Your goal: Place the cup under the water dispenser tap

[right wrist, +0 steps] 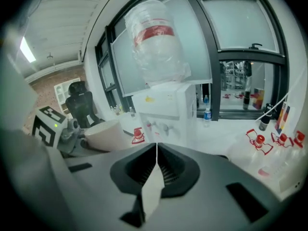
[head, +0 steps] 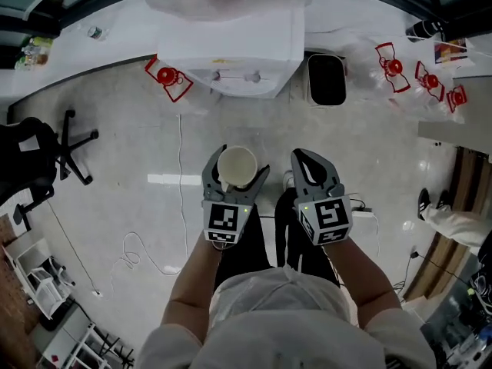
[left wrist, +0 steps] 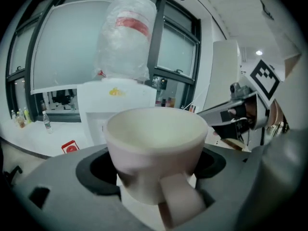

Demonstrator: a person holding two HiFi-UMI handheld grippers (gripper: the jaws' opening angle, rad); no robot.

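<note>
Two grippers side by side, well short of dispenser point(head: 231, 48). Left gripper point(head: 235, 172) jaws clamp cup point(left wrist: 154, 148) upright by lower body. Right gripper point(right wrist: 156, 148) jaws pressed together, empty. Risks: tapered wall may slip in jaws; rim may knock tap point(head: 217, 75) if brought in too high.

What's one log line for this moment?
left gripper: shut on cup | right gripper: shut, empty | water dispenser: ahead, cup not yet under tap

A black office chair point(head: 40, 157) stands left, a dark bin point(head: 326, 81) ahead.
</note>
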